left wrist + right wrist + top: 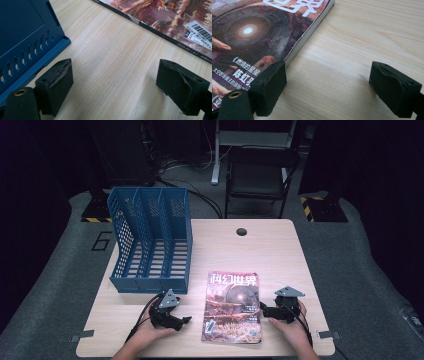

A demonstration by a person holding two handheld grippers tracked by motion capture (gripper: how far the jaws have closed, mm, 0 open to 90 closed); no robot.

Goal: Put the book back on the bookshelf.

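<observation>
We flank the magazine (pixel 232 307), which lies flat on the table (pixel 280 250) beside the blue rack (pixel 150 240). Left gripper (pixel 186 319) and right gripper (pixel 264 307) both gape wide, empty. Likely next: pinch its edge and lift toward a slot.

In my left gripper view the magazine (pixel 175 22) is cut off top and right, the blue file rack (pixel 22 37) left. My forearms leave the high view's bottom edge.
</observation>
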